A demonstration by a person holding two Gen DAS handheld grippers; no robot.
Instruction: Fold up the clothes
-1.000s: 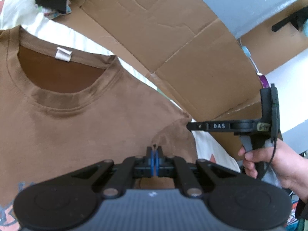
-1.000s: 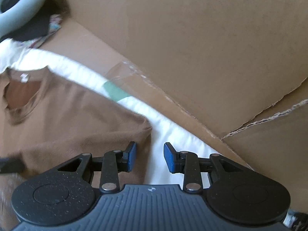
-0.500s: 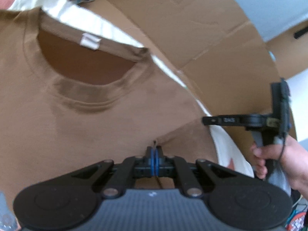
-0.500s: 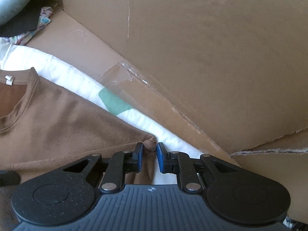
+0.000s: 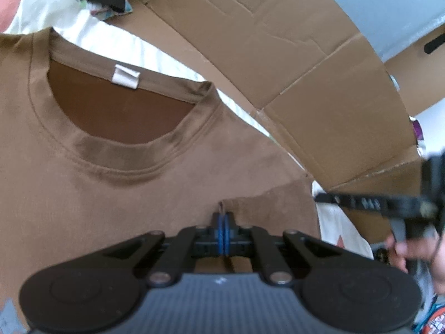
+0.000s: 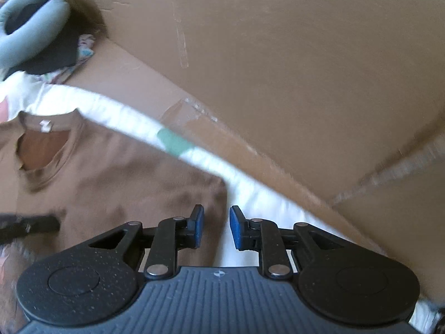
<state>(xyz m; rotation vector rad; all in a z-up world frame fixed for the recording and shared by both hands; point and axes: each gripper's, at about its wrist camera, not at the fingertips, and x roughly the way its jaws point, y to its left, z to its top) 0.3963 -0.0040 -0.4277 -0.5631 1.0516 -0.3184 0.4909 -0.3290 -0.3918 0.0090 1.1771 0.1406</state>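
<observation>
While a brown shirt (image 5: 116,194) is spread flat on a white sheet (image 6: 125,117) beside cardboard walls (image 5: 292,64), a small pinch of its cloth is clamped between the closed pads of the left gripper (image 5: 223,231) below the collar (image 5: 122,161). The right gripper (image 6: 216,226) is held over the shirt's right edge with its jaws apart and just reopened slightly; nothing is pressed between its blue pads (image 6: 198,224).

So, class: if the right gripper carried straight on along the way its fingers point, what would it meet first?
Probably the right edge of the brown T-shirt, where it meets the white sheet. The open right gripper sits over that border; depth is unclear.
</observation>
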